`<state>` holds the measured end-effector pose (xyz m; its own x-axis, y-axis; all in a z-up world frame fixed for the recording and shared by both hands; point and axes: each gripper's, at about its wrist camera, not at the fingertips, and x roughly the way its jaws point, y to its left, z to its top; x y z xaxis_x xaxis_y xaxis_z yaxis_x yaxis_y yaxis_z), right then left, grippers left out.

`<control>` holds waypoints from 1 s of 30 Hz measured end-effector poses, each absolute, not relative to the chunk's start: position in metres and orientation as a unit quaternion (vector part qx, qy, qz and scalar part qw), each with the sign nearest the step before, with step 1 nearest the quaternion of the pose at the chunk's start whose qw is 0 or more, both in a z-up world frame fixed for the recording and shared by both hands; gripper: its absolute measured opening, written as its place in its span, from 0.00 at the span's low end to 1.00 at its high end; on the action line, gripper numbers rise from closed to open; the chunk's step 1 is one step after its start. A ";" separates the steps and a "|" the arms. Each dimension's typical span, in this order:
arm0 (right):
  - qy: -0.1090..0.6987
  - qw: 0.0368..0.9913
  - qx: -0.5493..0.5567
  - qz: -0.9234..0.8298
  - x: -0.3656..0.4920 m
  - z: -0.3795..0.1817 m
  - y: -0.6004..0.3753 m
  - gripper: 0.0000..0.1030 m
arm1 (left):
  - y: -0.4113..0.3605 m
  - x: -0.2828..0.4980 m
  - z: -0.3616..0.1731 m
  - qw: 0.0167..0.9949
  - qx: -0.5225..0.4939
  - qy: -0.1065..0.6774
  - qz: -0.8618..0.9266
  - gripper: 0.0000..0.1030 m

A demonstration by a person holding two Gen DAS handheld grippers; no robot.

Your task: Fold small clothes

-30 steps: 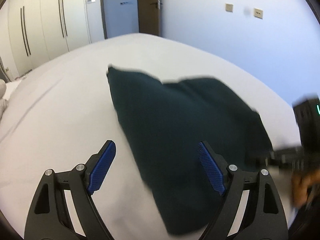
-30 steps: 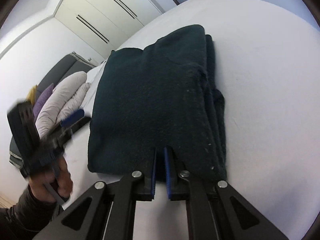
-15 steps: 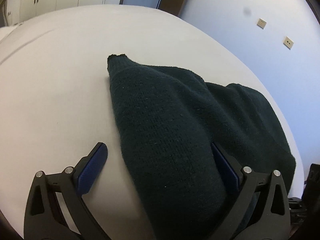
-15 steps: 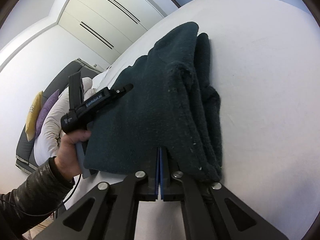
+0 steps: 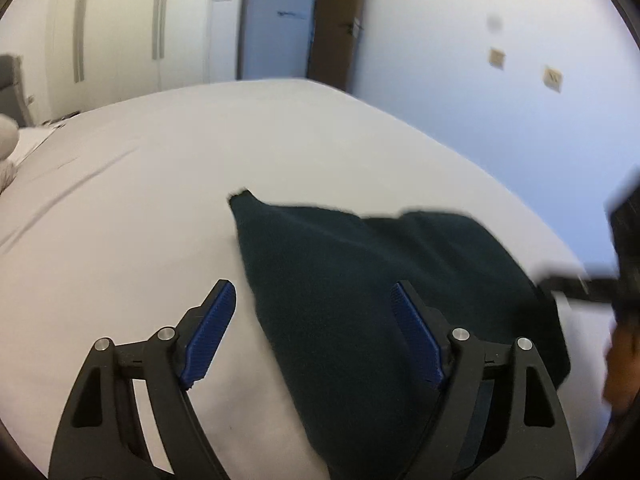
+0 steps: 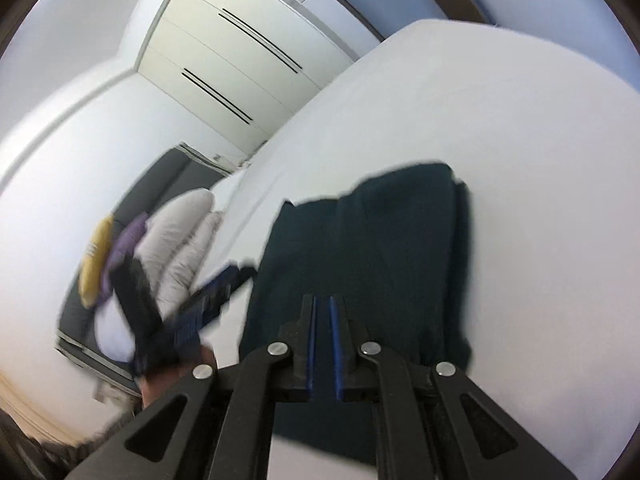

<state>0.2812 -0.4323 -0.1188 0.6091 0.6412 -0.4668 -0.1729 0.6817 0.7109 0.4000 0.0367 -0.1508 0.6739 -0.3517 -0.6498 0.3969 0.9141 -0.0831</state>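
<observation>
A folded dark green knit garment (image 5: 360, 300) lies on the white bed (image 5: 160, 160); it also shows in the right wrist view (image 6: 380, 248). My left gripper (image 5: 312, 312) is open and held above the garment's near left edge, its right finger over the cloth. My right gripper (image 6: 322, 312) hovers over the garment's near edge with a narrow gap between its blue pads (image 6: 335, 344), holding nothing. The left gripper also appears blurred in the right wrist view (image 6: 208, 304), beside the garment.
Pillows, grey, purple and yellow (image 6: 160, 240), lie against a dark headboard (image 6: 160, 176) at the left. White wardrobes (image 6: 240, 60) and a doorway (image 5: 280, 20) stand beyond the bed. The bed edge runs along the blue wall (image 5: 500, 140).
My right gripper has let go of the garment's edge, parted slightly and pulled up and back. My left gripper has lifted off the garment and drawn back. The garment lies flatter.
</observation>
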 end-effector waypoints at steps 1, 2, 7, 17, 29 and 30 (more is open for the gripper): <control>0.376 0.839 0.319 0.229 0.295 -0.122 -0.434 0.08 | 0.039 0.388 -0.158 0.909 0.043 0.359 -0.205 0.70; 0.383 0.839 0.321 0.217 0.308 -0.128 -0.436 0.08 | 0.036 0.387 -0.170 0.902 0.053 0.374 -0.207 0.67; 0.415 0.832 0.318 0.185 0.331 -0.165 -0.441 0.00 | 0.060 0.402 -0.206 0.889 -0.022 0.398 -0.226 0.72; 0.385 0.844 0.324 0.186 0.327 -0.173 -0.446 0.00 | 0.060 0.417 -0.226 0.878 -0.049 0.410 -0.240 0.79; 0.432 0.837 0.269 0.200 0.261 -0.165 -0.409 0.04 | 0.077 0.360 -0.208 0.871 -0.066 0.428 -0.231 0.79; 0.422 0.842 0.275 0.193 0.259 -0.172 -0.415 0.00 | 0.077 0.363 -0.211 0.871 -0.066 0.428 -0.230 0.80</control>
<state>0.2587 -0.4147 -0.1720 0.5688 0.5575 -0.6047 -0.0925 0.7739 0.6265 0.3628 0.0769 -0.2109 0.5273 -0.4580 -0.7157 0.3447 0.8852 -0.3125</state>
